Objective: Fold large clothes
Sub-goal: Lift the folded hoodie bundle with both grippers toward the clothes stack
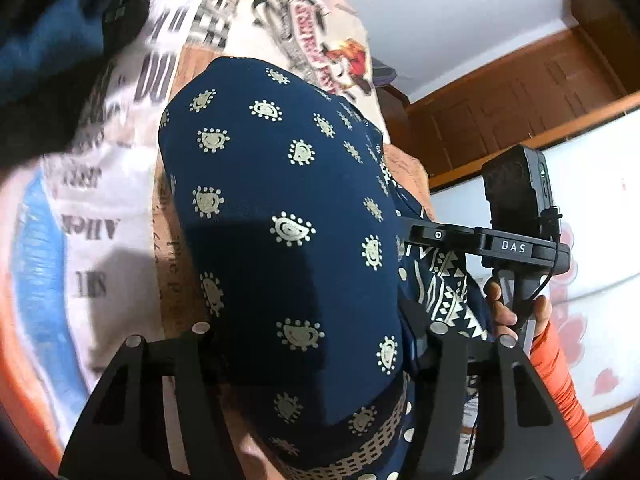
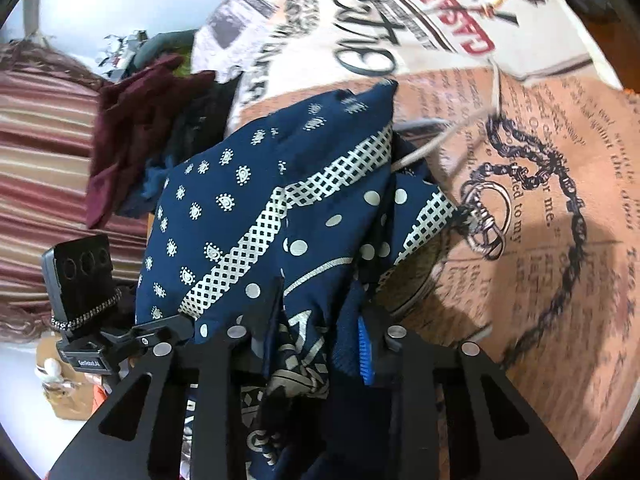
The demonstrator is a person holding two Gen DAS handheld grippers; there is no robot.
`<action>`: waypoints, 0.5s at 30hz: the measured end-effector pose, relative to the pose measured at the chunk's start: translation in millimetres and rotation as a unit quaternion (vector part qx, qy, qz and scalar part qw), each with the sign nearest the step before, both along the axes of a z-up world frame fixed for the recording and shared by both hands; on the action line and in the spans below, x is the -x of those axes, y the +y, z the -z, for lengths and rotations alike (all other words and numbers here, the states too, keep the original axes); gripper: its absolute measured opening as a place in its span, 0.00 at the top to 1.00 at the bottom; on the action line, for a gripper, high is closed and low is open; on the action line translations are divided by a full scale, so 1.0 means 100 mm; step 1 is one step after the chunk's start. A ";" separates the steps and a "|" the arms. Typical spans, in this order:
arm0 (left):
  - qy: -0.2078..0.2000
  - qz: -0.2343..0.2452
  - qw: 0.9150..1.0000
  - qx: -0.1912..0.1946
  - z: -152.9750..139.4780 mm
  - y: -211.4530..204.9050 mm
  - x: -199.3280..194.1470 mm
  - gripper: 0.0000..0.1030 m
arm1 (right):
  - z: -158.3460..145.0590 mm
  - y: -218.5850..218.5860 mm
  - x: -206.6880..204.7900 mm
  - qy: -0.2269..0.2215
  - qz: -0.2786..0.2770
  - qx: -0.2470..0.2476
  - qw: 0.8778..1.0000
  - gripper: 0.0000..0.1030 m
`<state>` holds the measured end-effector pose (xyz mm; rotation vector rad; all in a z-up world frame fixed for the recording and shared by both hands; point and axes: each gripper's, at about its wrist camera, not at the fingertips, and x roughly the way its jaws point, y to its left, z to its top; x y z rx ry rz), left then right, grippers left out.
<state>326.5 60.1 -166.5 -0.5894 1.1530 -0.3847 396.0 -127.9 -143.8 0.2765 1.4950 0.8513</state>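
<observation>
A large navy garment (image 1: pixel 280 200) printed with small cream motifs bulges up between the fingers of my left gripper (image 1: pixel 320 360), which is shut on its cloth. In the right wrist view the same garment (image 2: pixel 240 220) shows a cream checked band and dots, and it is bunched in thick folds inside my right gripper (image 2: pixel 316 344), which is shut on it. Both sets of fingertips are hidden in the fabric. The garment hangs lifted off the printed bedsheet (image 2: pixel 540 200). A hand (image 1: pixel 516 312) with an orange sleeve holds the right gripper's handle.
The bedsheet (image 1: pixel 100 200) with newspaper-style print lies underneath. A heap of maroon and dark clothes (image 2: pixel 136 128) sits at the far left beside a striped cloth (image 2: pixel 40 140). A wooden wardrobe (image 1: pixel 500 112) and white wall stand beyond the bed.
</observation>
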 end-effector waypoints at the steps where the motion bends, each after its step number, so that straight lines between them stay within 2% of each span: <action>1: -0.010 0.003 1.000 -0.007 -0.08 0.01 0.05 0.43 | -0.06 0.00 0.02 -0.005 0.001 -0.002 1.000 0.74; 7: -0.099 0.007 0.994 -0.050 -0.84 0.08 0.33 0.43 | -0.78 0.11 0.20 -0.075 0.004 -0.037 0.997 0.75; 12: -0.180 -0.009 0.981 -0.072 -1.60 0.36 0.58 0.43 | -1.50 0.37 0.30 -0.153 0.002 -0.066 0.986 0.75; 15: -0.219 -0.027 0.972 -0.078 -1.99 0.65 0.70 0.43 | -1.93 0.57 0.34 -0.186 0.001 -0.104 0.977 0.75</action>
